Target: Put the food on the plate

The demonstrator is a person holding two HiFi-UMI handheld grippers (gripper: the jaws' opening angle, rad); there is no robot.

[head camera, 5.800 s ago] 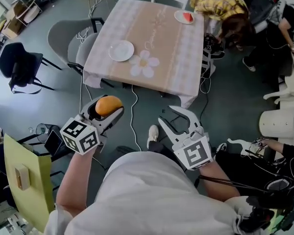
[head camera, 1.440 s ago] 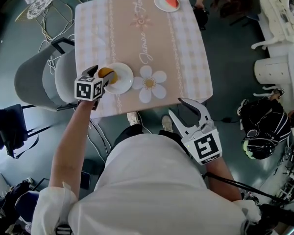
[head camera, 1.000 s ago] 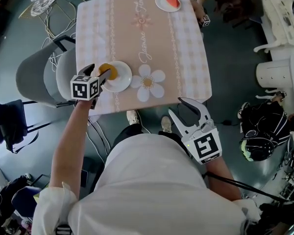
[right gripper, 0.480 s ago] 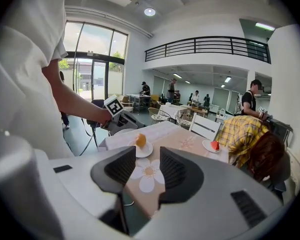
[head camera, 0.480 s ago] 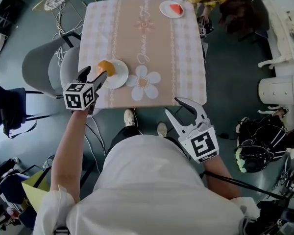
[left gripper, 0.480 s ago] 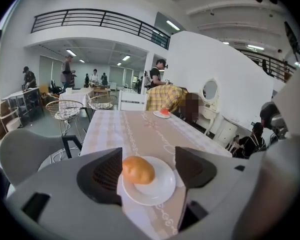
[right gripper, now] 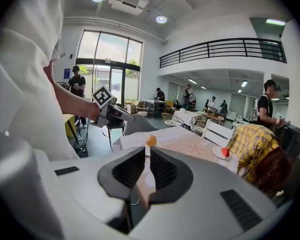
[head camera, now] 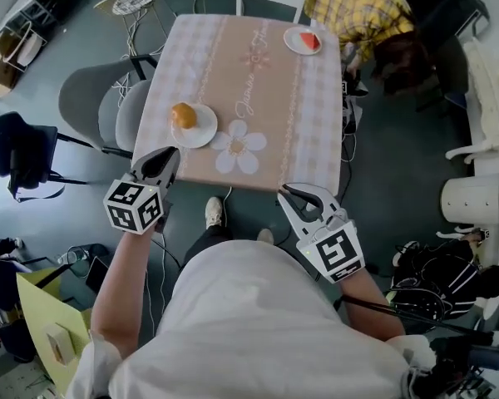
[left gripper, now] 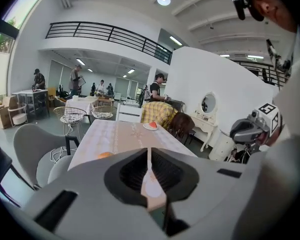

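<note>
**Head view: the food sits on the plate**

I see the round orange food [head camera: 182, 115] resting on the small white round plate [head camera: 203, 133]. The plate is near the left edge of the long table with the checked cloth and flower print [head camera: 266, 90]. So I think the job is done — the food is where it should be.

My left gripper [head camera: 168, 155] hangs just off the near table edge, apart from the plate. Its jaws are closing, and in the left gripper view they are almost pressed together with nothing between them. My right gripper [head camera: 289, 194] is by the near right corner. Its jaws are closing too, nearly touching, and they hold nothing.

At the far end of the table is another white plate [head camera: 298, 43] with a red slice [head camera: 313, 40] on it — that food is on a plate too. I judge that nothing is left to move.
</note>
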